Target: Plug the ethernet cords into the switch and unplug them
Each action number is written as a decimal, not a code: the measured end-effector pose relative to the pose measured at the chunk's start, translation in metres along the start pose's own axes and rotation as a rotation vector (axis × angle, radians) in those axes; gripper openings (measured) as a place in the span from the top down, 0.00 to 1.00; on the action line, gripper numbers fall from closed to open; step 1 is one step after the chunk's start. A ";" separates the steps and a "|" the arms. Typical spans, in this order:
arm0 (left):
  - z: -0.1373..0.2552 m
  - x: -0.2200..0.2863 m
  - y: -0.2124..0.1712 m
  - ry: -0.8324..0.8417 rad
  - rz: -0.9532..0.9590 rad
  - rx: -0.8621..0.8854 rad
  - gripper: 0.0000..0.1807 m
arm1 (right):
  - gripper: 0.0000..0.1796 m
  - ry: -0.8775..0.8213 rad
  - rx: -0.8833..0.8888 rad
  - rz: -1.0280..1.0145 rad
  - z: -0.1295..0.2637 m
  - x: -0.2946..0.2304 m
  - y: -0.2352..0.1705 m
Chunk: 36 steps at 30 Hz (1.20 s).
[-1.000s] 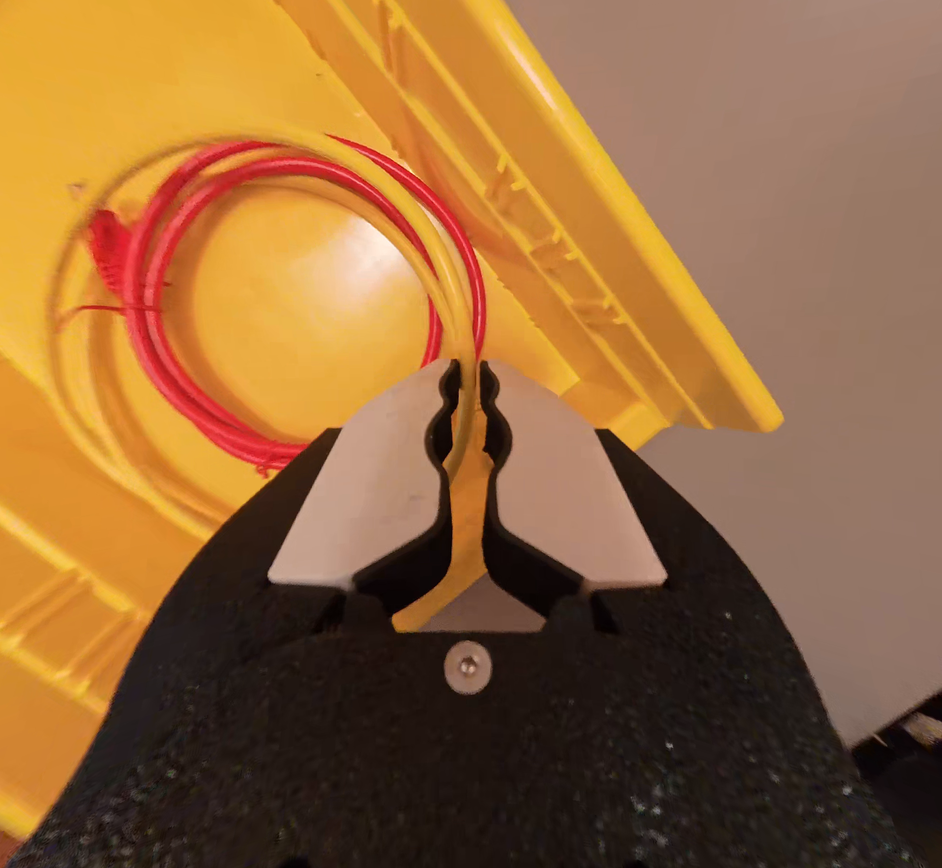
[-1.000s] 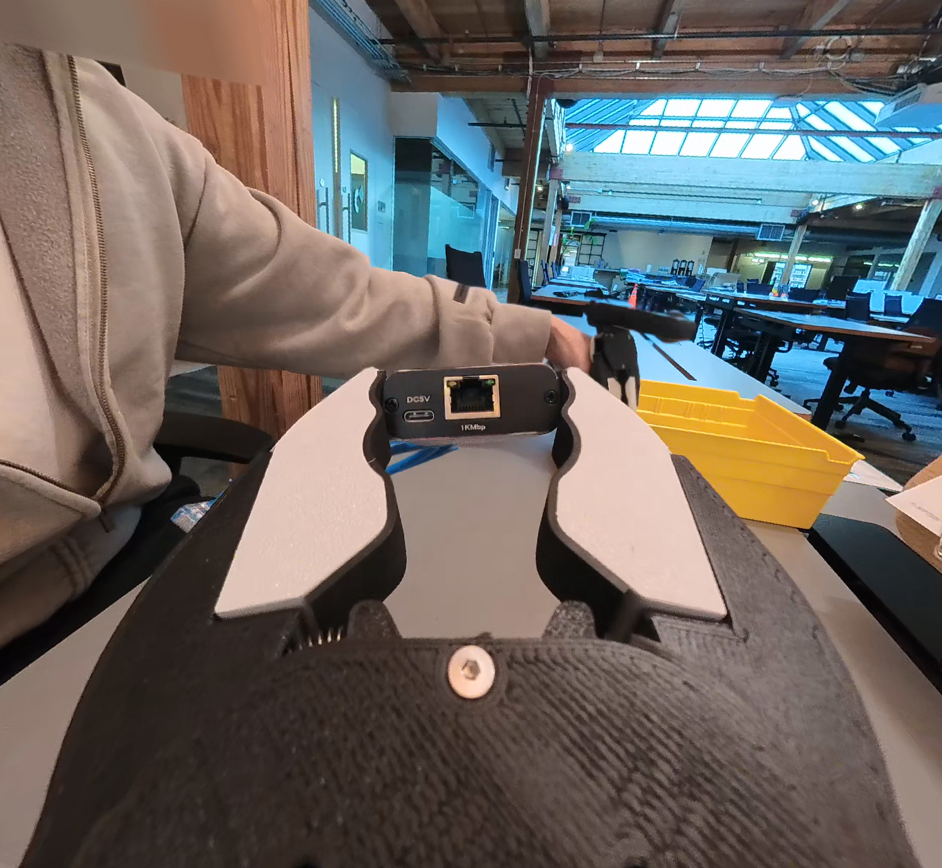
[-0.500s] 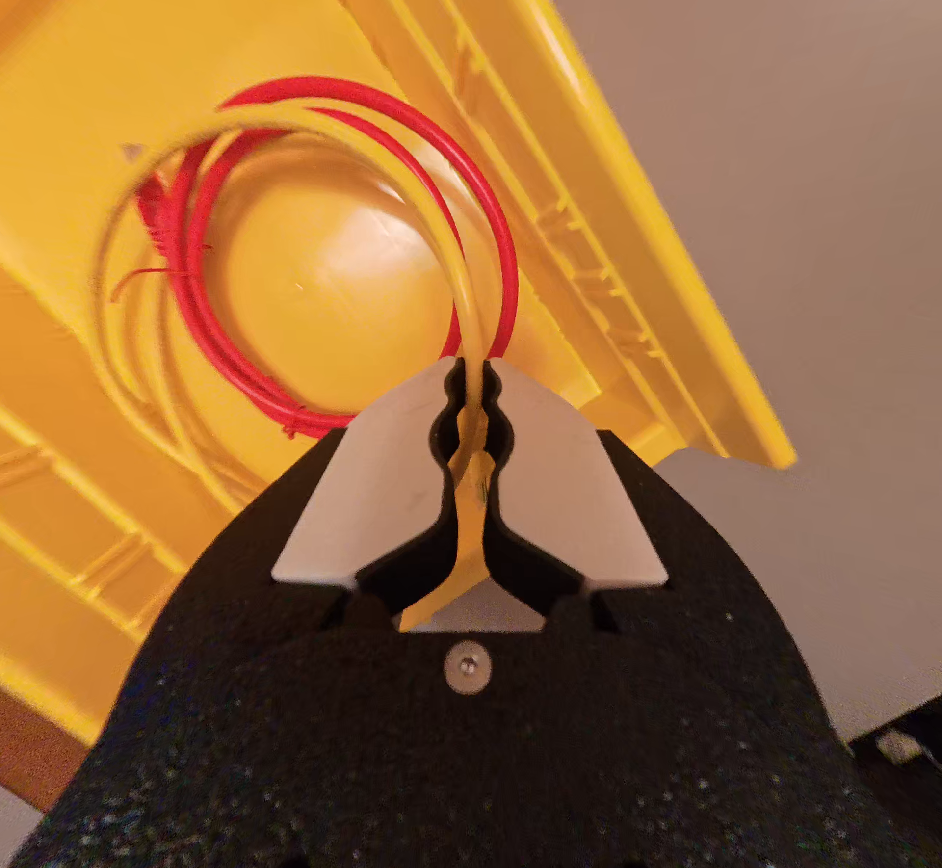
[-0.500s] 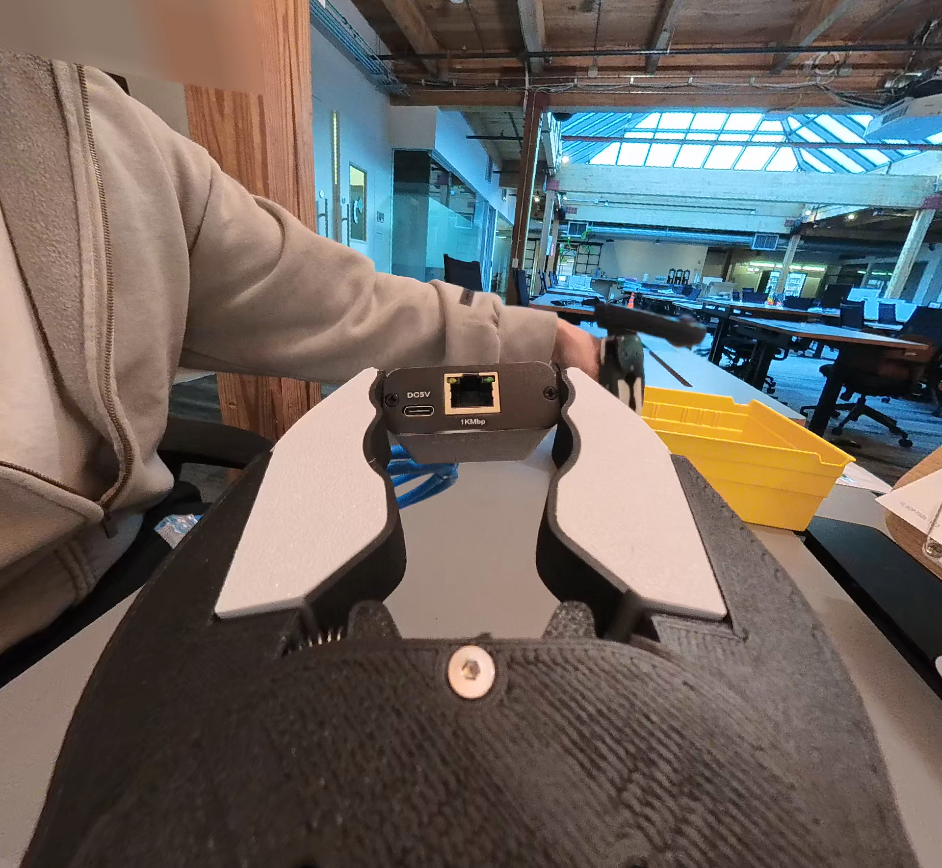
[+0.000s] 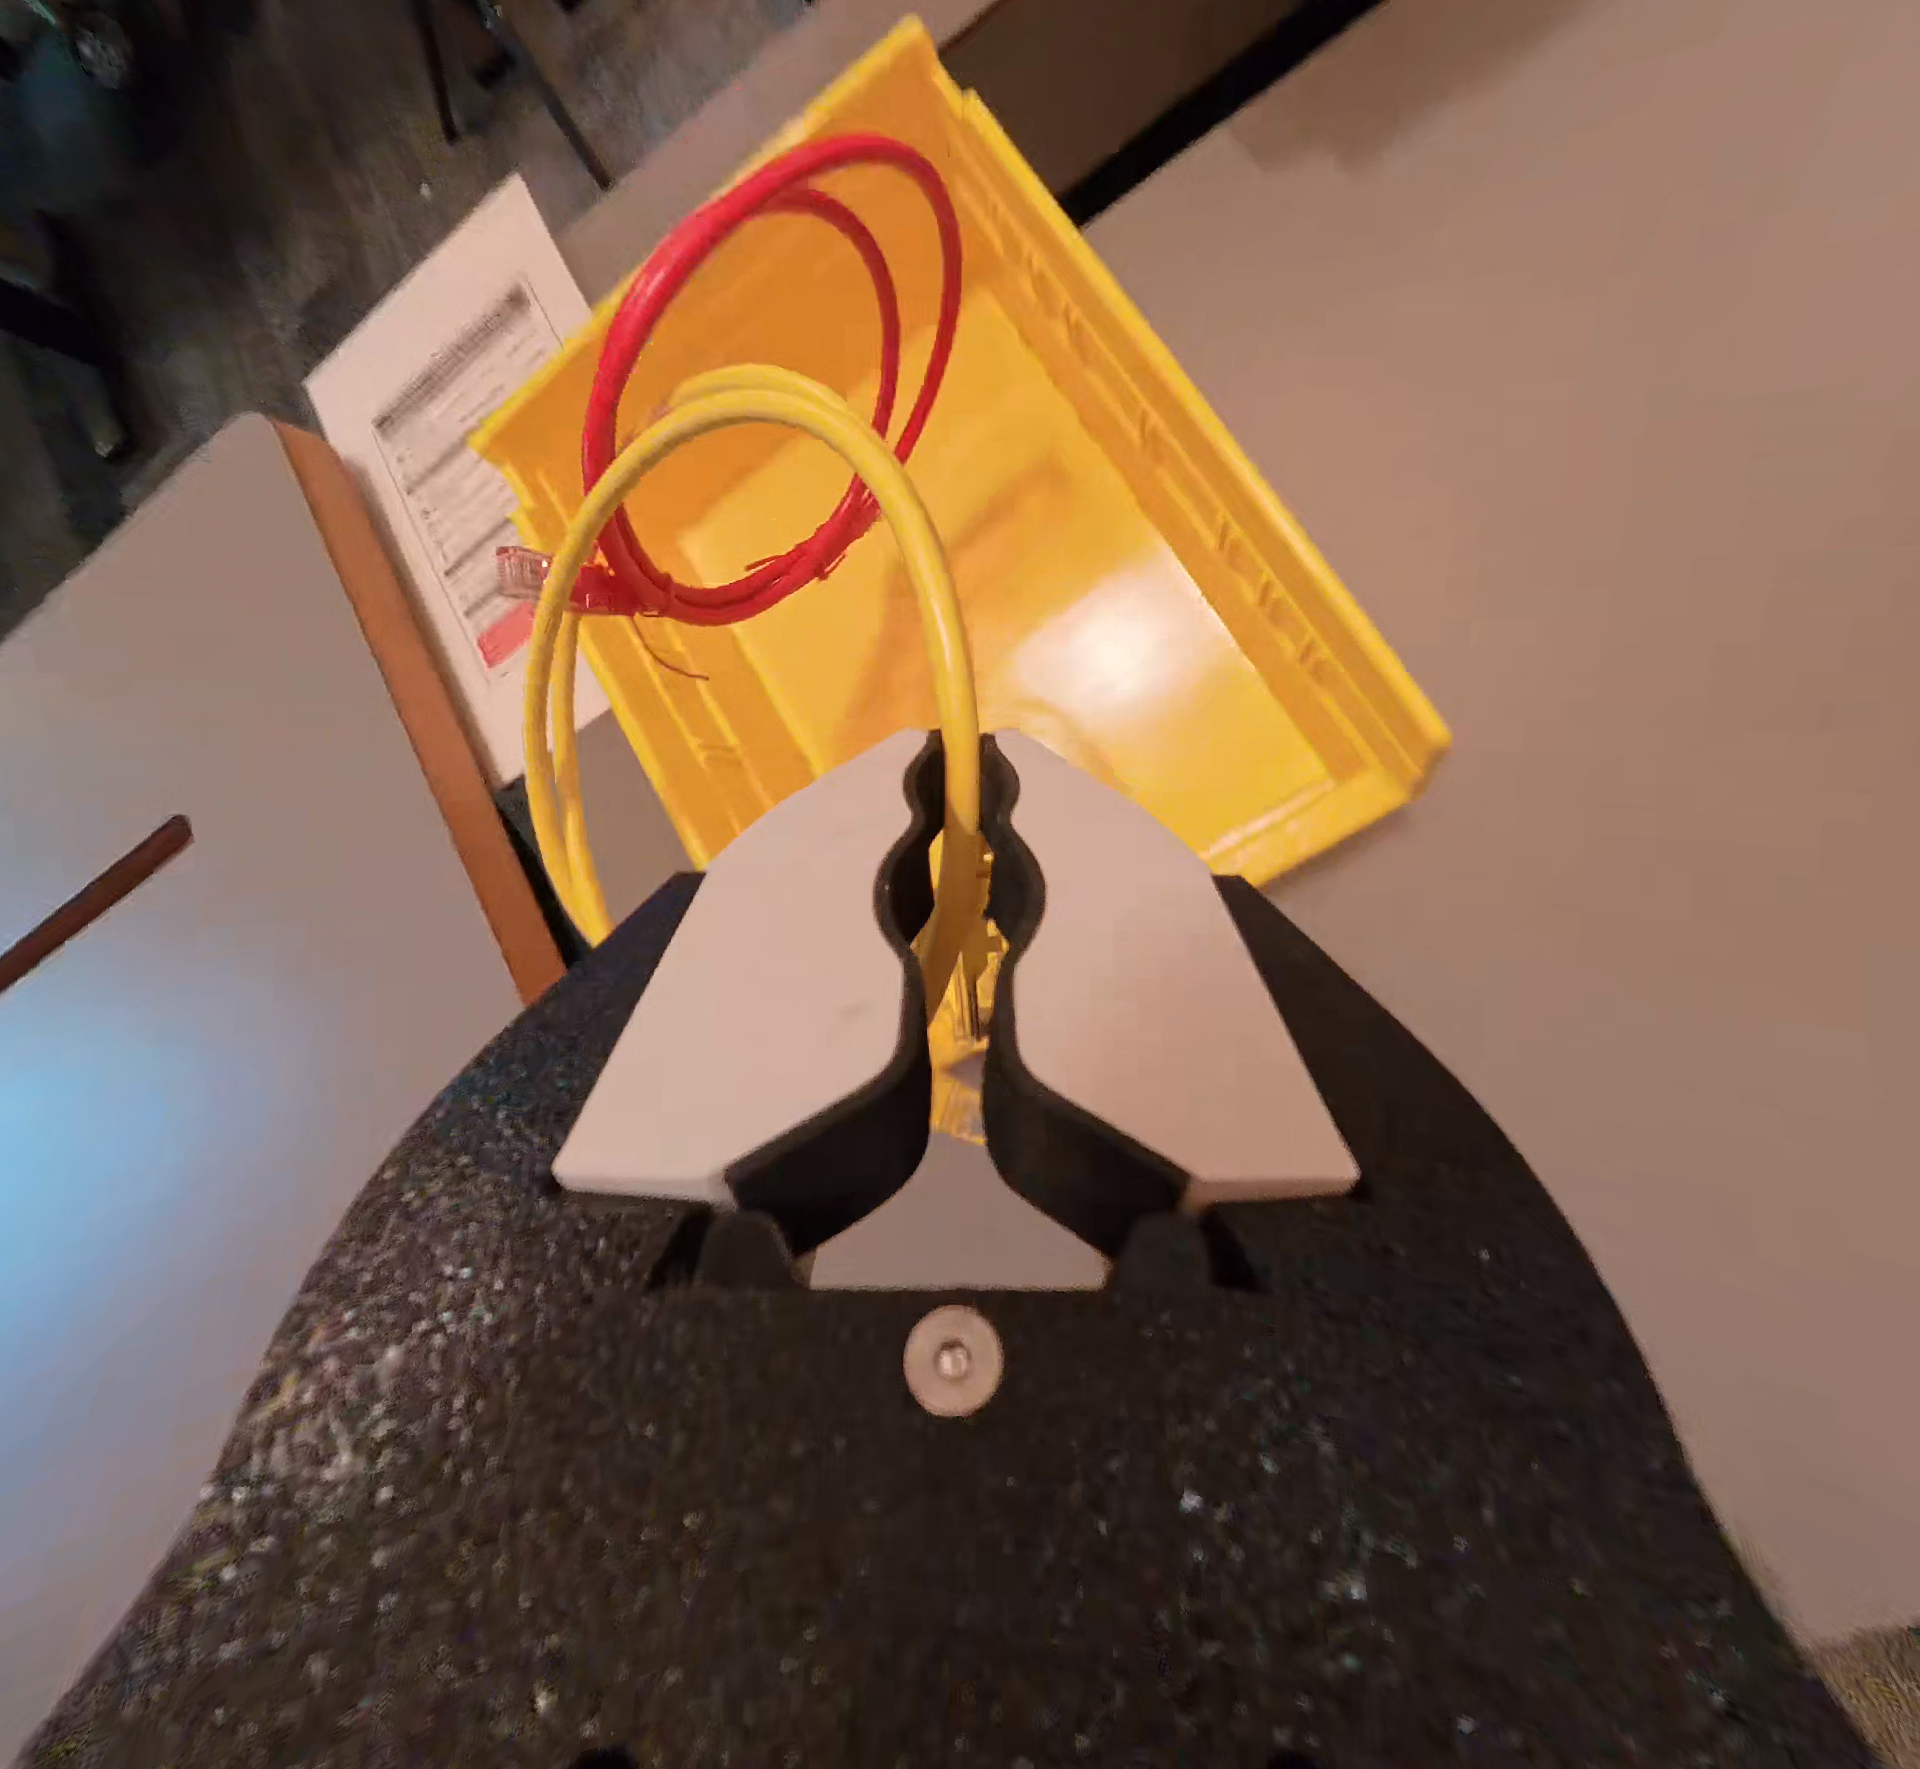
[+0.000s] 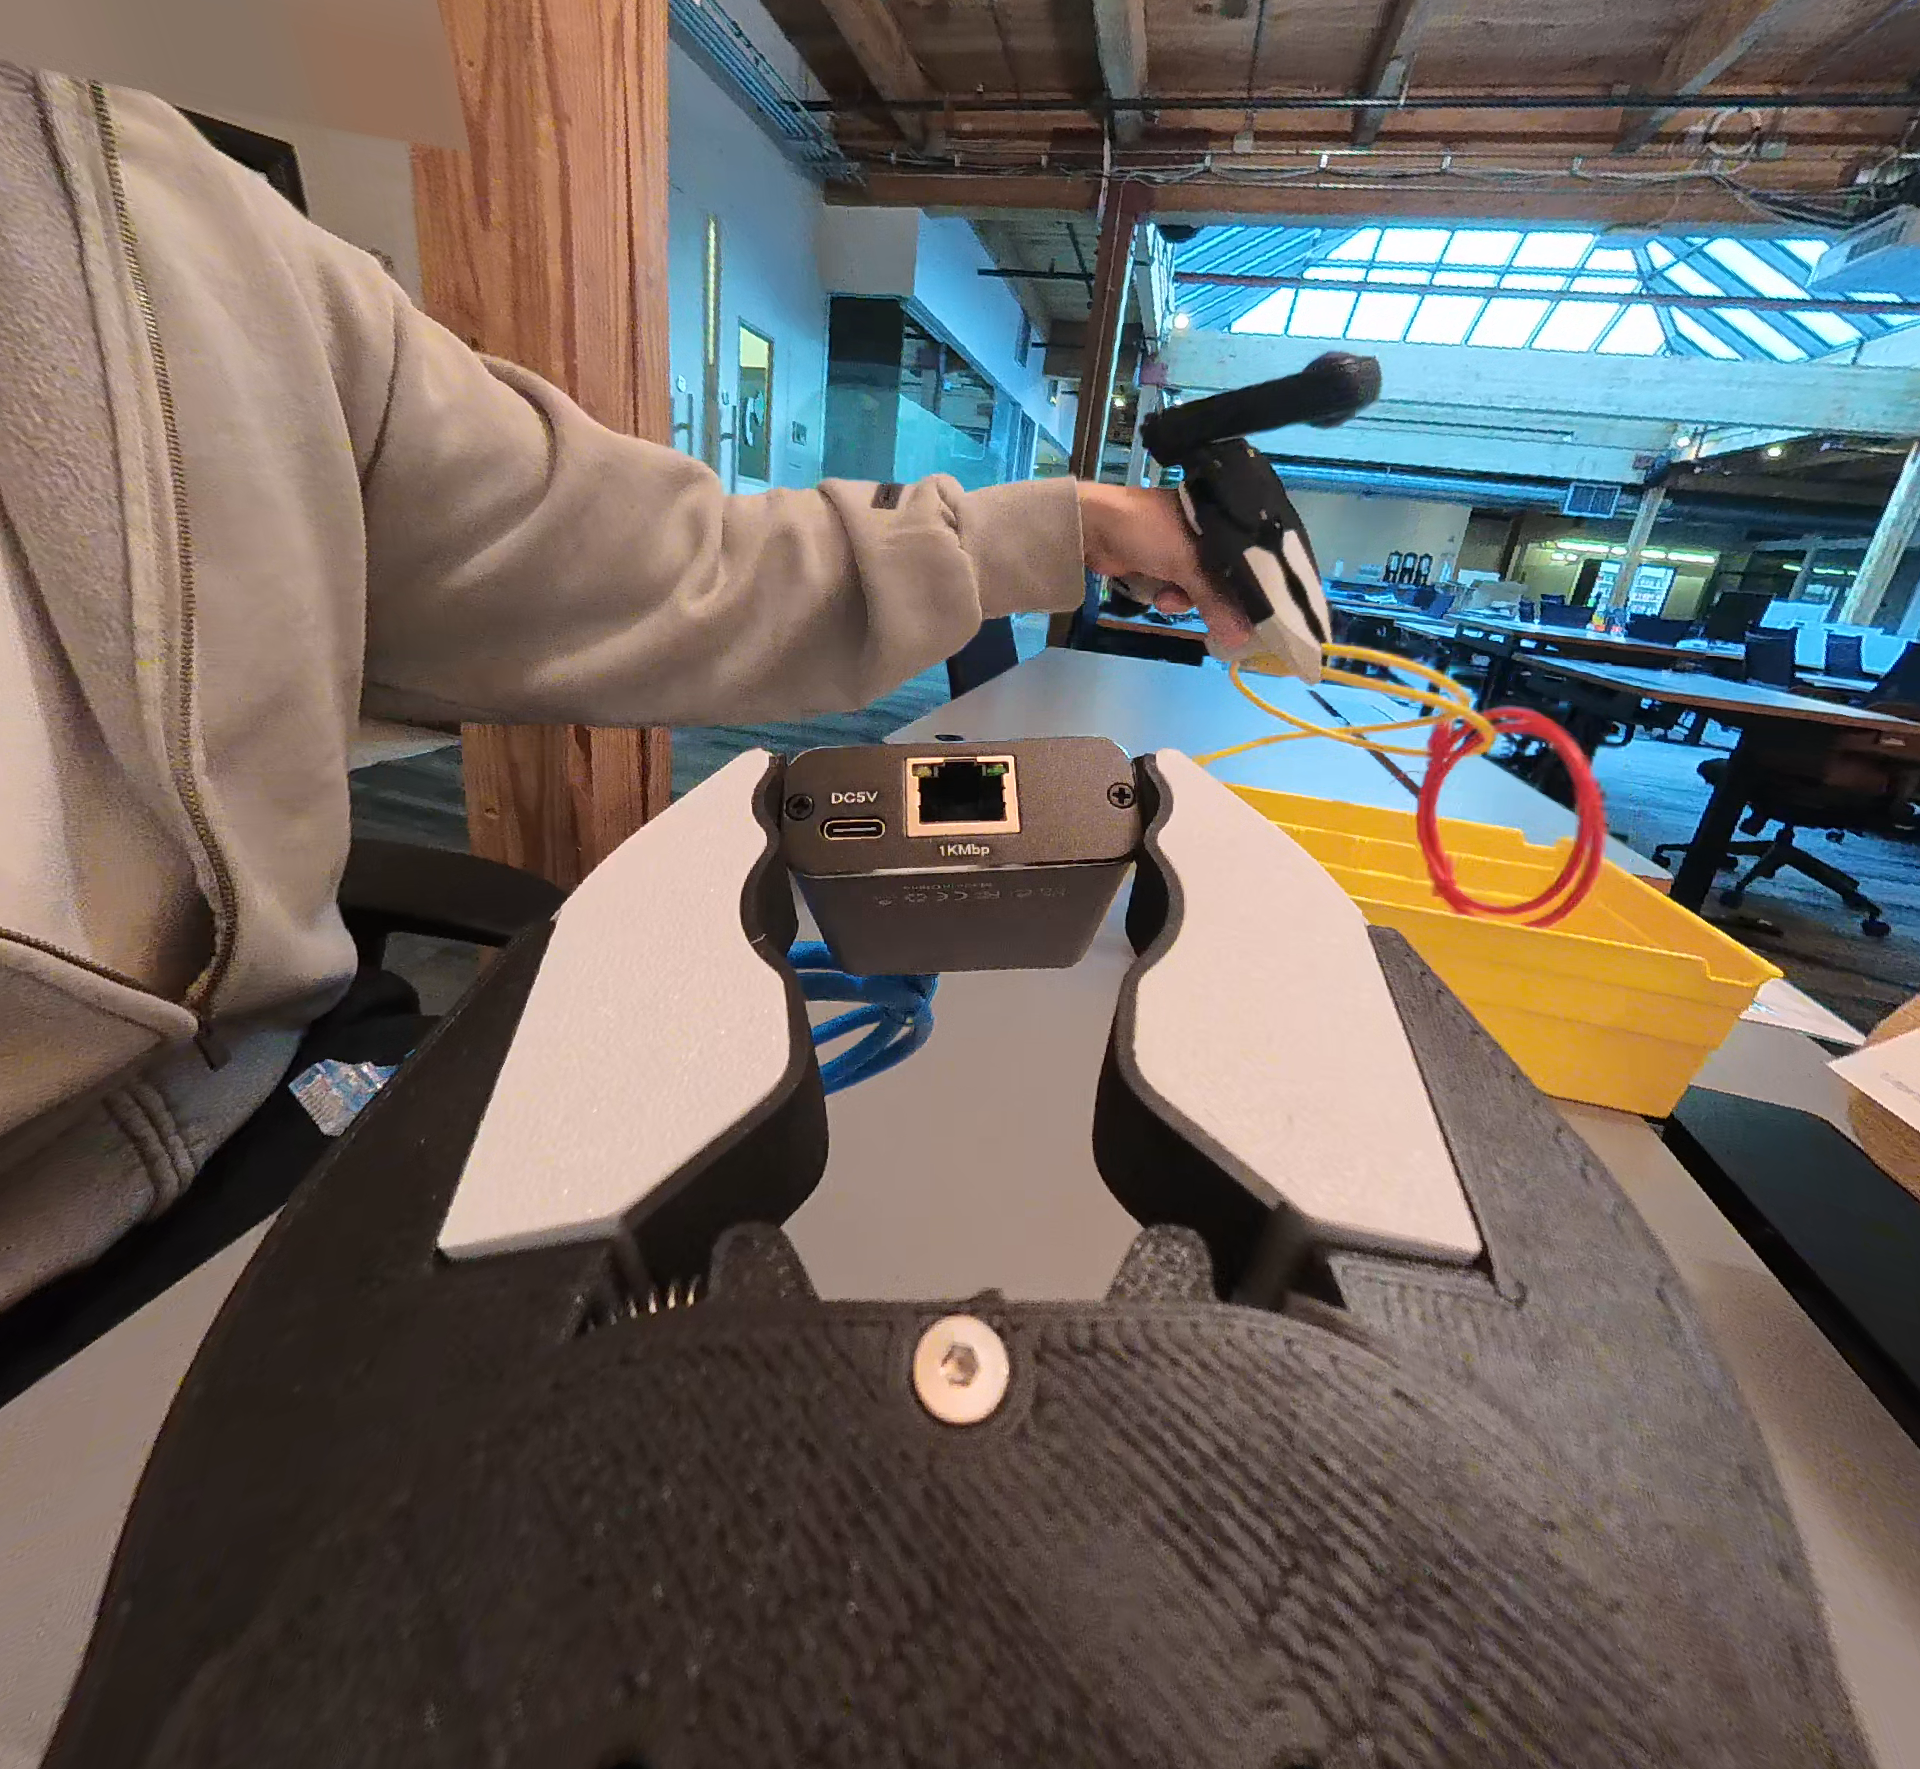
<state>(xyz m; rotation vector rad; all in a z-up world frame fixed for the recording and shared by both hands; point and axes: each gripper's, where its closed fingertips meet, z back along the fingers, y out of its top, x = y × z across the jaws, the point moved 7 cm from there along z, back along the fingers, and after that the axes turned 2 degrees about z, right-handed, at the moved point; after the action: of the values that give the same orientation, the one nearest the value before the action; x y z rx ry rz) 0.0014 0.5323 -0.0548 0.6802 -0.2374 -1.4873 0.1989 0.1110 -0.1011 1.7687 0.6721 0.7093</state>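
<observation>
Switch (image 6: 958, 836): small dark metal box with a smooth, hard shell and one empty port on its front face; it is clamped between the tips of the right gripper (image 6: 958, 820) and held above the grey table (image 6: 966, 1158).
Yellow cord (image 5: 940, 576): thin, springy loops; the left gripper (image 5: 961, 763) is closed on it close to the plug, at 2 o'clock from the switch.
Red cord (image 5: 774, 369): coiled, tangled on the yellow loops, hanging over the yellow bin (image 5: 1143, 639).
Handling: cords seem light and floppy; best hold is probably the rigid plug. The clip looks fragile.
Blue cord (image 6: 868, 1023): lies on the table, under the switch.
</observation>
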 end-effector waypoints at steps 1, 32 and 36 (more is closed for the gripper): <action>-0.001 0.004 -0.002 -0.017 -0.008 -0.031 0.97 | 0.65 0.003 0.000 0.001 -0.001 0.000 0.000; -0.012 0.002 0.017 0.036 -0.124 0.098 0.97 | 0.65 -0.014 0.019 0.000 0.010 0.001 0.002; -0.015 0.006 0.011 -0.106 -0.048 0.129 0.97 | 0.65 -0.007 0.009 0.004 0.008 0.000 0.003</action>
<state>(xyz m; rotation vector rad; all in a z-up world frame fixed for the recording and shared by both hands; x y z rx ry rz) 0.0192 0.5298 -0.0629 0.7147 -0.4040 -1.5659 0.2049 0.1054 -0.1006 1.7808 0.6683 0.7041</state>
